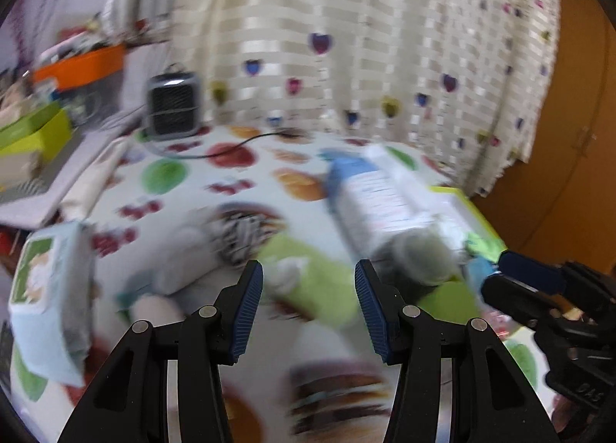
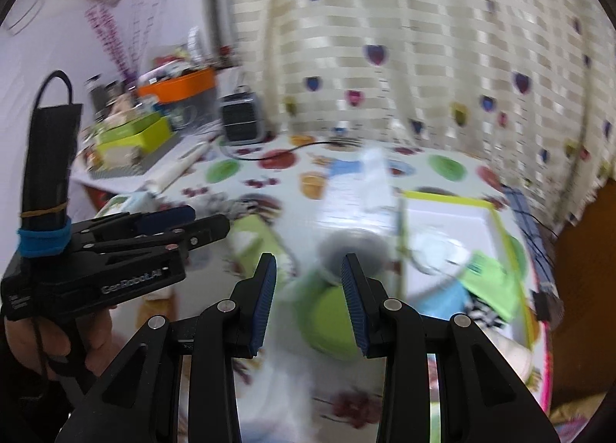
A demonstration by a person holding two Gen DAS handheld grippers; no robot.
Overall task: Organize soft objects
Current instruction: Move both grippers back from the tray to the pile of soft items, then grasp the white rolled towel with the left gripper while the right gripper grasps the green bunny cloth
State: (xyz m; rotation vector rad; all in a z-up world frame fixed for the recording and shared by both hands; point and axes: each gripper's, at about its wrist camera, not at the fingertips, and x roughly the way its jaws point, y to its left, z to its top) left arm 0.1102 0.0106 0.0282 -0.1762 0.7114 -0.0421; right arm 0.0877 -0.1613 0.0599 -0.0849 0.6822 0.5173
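Gaping, empty, both tongs [image 1: 309, 281] [image 2: 309, 269] (blurred) just short of the green pouch [image 1: 308, 277].

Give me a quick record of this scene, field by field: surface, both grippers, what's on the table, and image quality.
surface: table with fruit-print cloth
left gripper: open, nothing between its fingers
right gripper: open, nothing between its fingers
tray: white tray with lime rim, at the right, holding green and blue soft items
other items: tissue pack, zebra-striped item, small black fan at the back
image quality: motion blur, small items hard to identify
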